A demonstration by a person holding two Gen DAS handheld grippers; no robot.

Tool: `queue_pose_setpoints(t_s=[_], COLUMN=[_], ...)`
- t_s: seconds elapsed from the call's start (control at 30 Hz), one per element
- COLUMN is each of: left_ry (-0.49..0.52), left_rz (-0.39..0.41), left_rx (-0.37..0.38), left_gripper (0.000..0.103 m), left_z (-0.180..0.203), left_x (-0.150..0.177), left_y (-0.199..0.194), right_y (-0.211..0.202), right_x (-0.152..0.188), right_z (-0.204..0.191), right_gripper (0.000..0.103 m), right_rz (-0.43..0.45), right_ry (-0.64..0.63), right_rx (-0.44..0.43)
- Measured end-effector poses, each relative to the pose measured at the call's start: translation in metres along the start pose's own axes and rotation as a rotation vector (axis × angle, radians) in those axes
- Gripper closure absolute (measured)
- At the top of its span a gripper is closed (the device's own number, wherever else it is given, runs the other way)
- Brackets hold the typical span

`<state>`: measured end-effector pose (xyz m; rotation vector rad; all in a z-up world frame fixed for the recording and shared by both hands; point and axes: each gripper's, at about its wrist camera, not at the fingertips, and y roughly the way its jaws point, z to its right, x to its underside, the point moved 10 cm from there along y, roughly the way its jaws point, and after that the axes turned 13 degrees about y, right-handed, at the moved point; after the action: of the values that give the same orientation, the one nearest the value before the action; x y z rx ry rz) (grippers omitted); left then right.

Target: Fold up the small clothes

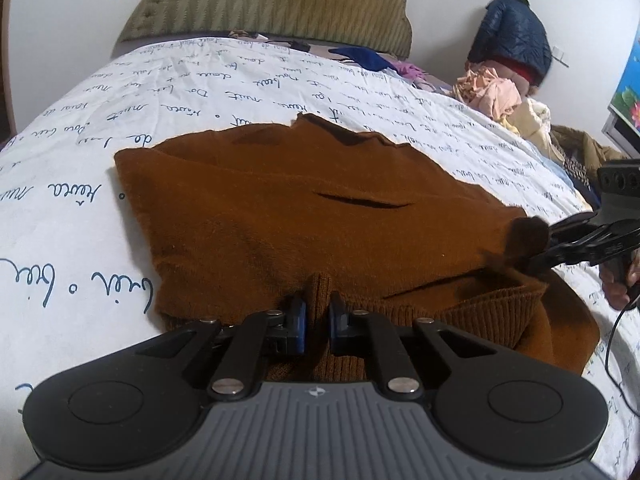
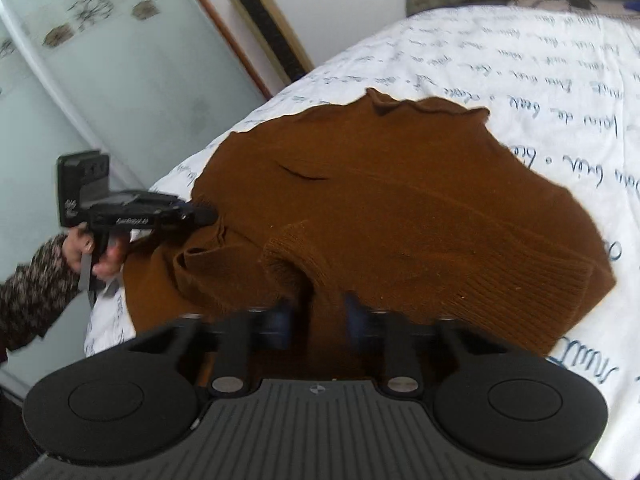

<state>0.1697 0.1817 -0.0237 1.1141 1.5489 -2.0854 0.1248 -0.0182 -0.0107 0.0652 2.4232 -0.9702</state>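
A brown knit sweater (image 1: 304,216) lies partly folded on the white bedsheet (image 1: 80,148); it also shows in the right wrist view (image 2: 400,208). My left gripper (image 1: 318,312) is shut on a ribbed fold of the sweater at its near edge, and it shows from the side in the right wrist view (image 2: 208,216). My right gripper (image 2: 318,312) is shut on another ribbed part of the sweater; in the left wrist view it (image 1: 524,256) pinches the cloth at the right edge.
A green headboard (image 1: 272,0) stands at the far end of the bed. A heap of clothes (image 1: 496,92) and a blue jacket (image 1: 512,36) lie at the right. A frosted glass door (image 2: 120,80) stands left of the bed.
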Motion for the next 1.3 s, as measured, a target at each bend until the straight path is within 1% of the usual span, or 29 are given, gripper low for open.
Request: queue_pose_setpoints(t_s=[0.03, 0.17, 0.33, 0.47, 0.53, 0.63, 0.67, 0.7, 0.73, 0.77, 0.8, 0.83, 0.87, 0.93, 0.97, 1.0, 1.03, 1.07, 1.1, 1.13, 1.17, 1.2, 1.27, 1.3], left_ry=[-0.01, -0.054, -0.101, -0.124, -0.138, -0.157, -0.159, -0.159, -0.156, -0.15, -0.148, -0.153, -0.164, -0.193, -0.206, -0.215, -0.218, -0.22, -0.225, -0.229, -0.232, -0.234, -0.235, -0.238], left_rz=[0.005, 0.023, 0.058, 0.092, 0.114, 0.135, 0.133, 0.128, 0.123, 0.12, 0.119, 0.119, 0.12, 0.13, 0.133, 0.136, 0.137, 0.136, 0.138, 0.139, 0.137, 0.135, 0.136, 0.139], left_rx=[0.001, 0.017, 0.025, 0.013, -0.001, -0.018, -0.018, -0.018, -0.022, -0.027, -0.03, -0.031, -0.031, -0.032, -0.032, -0.037, -0.042, -0.048, -0.054, -0.054, -0.053, -0.057, -0.06, -0.06], left_gripper=[0.093, 0.093, 0.093, 0.093, 0.093, 0.093, 0.093, 0.093, 0.093, 0.093, 0.093, 0.093, 0.093, 0.093, 0.093, 0.093, 0.093, 0.093, 0.093, 0.093, 0.093, 0.093, 0.093, 0.093], left_z=[-0.001, -0.004, -0.007, -0.011, -0.017, -0.024, -0.024, -0.024, -0.024, -0.023, -0.024, -0.024, -0.025, -0.029, -0.031, -0.033, -0.035, -0.037, -0.038, -0.039, -0.039, -0.039, -0.039, -0.039], left_x=[-0.001, -0.003, -0.009, -0.019, -0.027, -0.035, -0.036, -0.035, -0.034, -0.033, -0.03, -0.028, -0.026, -0.022, -0.02, -0.019, -0.018, -0.017, -0.016, -0.015, -0.013, -0.012, -0.011, -0.01], left_y=[0.0, -0.003, -0.009, -0.016, -0.019, -0.021, -0.02, -0.019, -0.018, -0.017, -0.017, -0.017, -0.018, -0.021, -0.023, -0.024, -0.026, -0.027, -0.028, -0.029, -0.029, -0.029, -0.029, -0.029], right_y=[0.002, -0.004, -0.016, -0.026, -0.03, -0.024, -0.024, -0.024, -0.023, -0.022, -0.021, -0.02, -0.02, -0.018, -0.014, -0.01, -0.003, 0.002, 0.008, 0.014, 0.019, 0.021, 0.016, 0.012], right_x=[-0.002, -0.008, -0.019, -0.03, -0.036, -0.036, -0.034, -0.031, -0.027, -0.023, -0.02, -0.018, -0.017, -0.017, -0.019, -0.019, -0.019, -0.019, -0.02, -0.019, -0.018, -0.018, -0.019, -0.019], right_z=[-0.001, -0.007, -0.007, -0.006, -0.002, 0.006, 0.007, 0.008, 0.01, 0.011, 0.014, 0.016, 0.016, 0.014, 0.013, 0.012, 0.012, 0.012, 0.014, 0.017, 0.019, 0.021, 0.019, 0.018], right_gripper=[0.083, 0.088, 0.09, 0.09, 0.091, 0.091, 0.086, 0.086, 0.077, 0.053, 0.039, 0.021, 0.021, 0.023, 0.03, 0.034, 0.041, 0.049, 0.055, 0.07, 0.074, 0.076, 0.085, 0.085], right_rz=[0.011, 0.078, 0.159, 0.221, 0.247, 0.208, 0.212, 0.204, 0.172, 0.146, 0.132, 0.125, 0.125, 0.116, 0.1, 0.086, 0.068, 0.051, 0.041, 0.026, 0.012, 0.013, 0.04, 0.057], right_ry=[0.004, 0.05, 0.089, 0.14, 0.164, 0.204, 0.187, 0.162, 0.155, 0.164, 0.169, 0.162, 0.152, 0.154, 0.147, 0.126, 0.095, 0.085, 0.09, 0.091, 0.097, 0.106, 0.128, 0.139], right_rx=[-0.006, -0.044, -0.035, -0.059, -0.054, -0.049, -0.024, -0.003, -0.001, -0.008, -0.009, -0.003, -0.003, -0.036, -0.04, -0.008, 0.032, 0.052, 0.085, 0.107, 0.118, 0.12, 0.081, 0.06])
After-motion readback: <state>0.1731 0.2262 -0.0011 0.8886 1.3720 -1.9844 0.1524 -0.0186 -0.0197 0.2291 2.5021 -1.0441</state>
